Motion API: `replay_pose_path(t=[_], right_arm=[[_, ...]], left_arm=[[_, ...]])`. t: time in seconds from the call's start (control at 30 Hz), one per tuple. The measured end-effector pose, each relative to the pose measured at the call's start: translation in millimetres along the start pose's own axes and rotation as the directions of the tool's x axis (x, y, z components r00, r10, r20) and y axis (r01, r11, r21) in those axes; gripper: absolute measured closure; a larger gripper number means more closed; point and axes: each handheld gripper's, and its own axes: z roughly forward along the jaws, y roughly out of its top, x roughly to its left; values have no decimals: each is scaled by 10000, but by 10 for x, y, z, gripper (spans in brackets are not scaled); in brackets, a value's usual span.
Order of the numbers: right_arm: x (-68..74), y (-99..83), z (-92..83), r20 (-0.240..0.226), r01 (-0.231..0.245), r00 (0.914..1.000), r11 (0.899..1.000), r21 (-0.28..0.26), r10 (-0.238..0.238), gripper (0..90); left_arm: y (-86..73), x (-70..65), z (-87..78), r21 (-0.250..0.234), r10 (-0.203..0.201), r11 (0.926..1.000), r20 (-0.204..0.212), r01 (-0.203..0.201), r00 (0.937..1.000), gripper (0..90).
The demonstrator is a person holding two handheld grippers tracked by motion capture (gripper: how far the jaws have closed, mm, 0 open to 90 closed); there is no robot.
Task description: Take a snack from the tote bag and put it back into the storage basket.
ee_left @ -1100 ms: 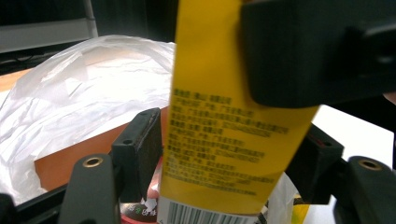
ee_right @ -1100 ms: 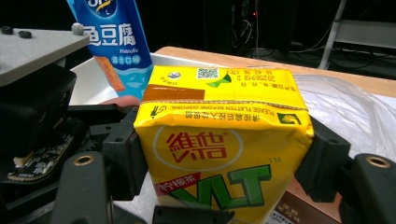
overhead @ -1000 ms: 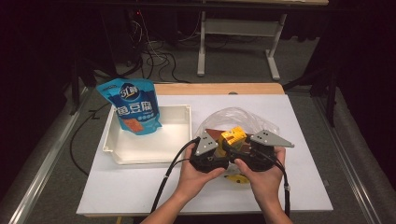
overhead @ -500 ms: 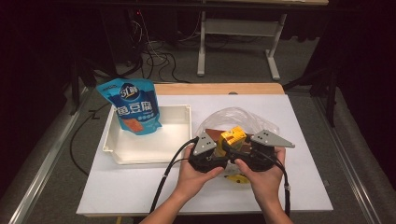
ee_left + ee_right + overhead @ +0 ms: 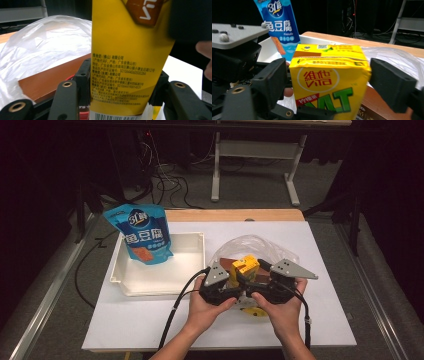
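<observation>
Two grippers meet over the middle of the white bench (image 5: 150, 320), each one held in a hand of the person, and between them stands one yellow drink carton (image 5: 246, 266).

The bench is the largest thing. On its left part lies a white tray (image 5: 165, 277), and a blue snack pouch (image 5: 142, 232) leans upright at the far left corner of this tray. To the right of the tray, behind the grippers, lies a clear plastic bag (image 5: 250, 242), crumpled and open. A brown box (image 5: 47, 80) lies flat by the bag, just beside the carton.

The left gripper (image 5: 235, 287) comes from the left side, and the right gripper (image 5: 257, 277) comes from the right side. The two hands are very near to each other.

The carton is upright in front of the bag. In the left gripper view, the fingers (image 5: 83, 75) stand at both sides of the carton's lower part and press against it; they have just been closing on it. In the right gripper view, the fingers (image 5: 392, 82) have the carton between them, but a gap is visible at the right side, so they do not grip; they have just been opening.
</observation>
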Motion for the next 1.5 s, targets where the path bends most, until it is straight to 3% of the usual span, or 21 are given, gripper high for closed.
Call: replay_pose_path(t=[0.33, 0.8, 1.1, 1.27, 1.5], right_arm=[[-76, 38, -93, 60, -228, 9997, 9991, -368, 231, 153], [-178, -41, -91, 290, -339, 9990, 9993, -160, 344, 163], [-285, -208, -148, 457, -25, 9990, 9996, 276, 12, 165], [-395, -339, -216, 645, -172, 9978, 9980, 609, 132, 168], [-503, -415, -300, 817, -404, 9960, 9975, 587, 355, 177]], left_arm=[[41, 225, -205, -341, -338, 9989, -495, 321, 9982, 499], [93, 531, -520, -768, -643, 9955, -1224, 551, 9904, 500], [89, 742, -642, -978, -898, 9925, -1822, 728, 9791, 500], [69, 839, -662, -976, -994, 9919, -2052, 807, 9737, 500], [18, 989, -665, -1095, -1201, 9893, -2400, 961, 9633, 500]])
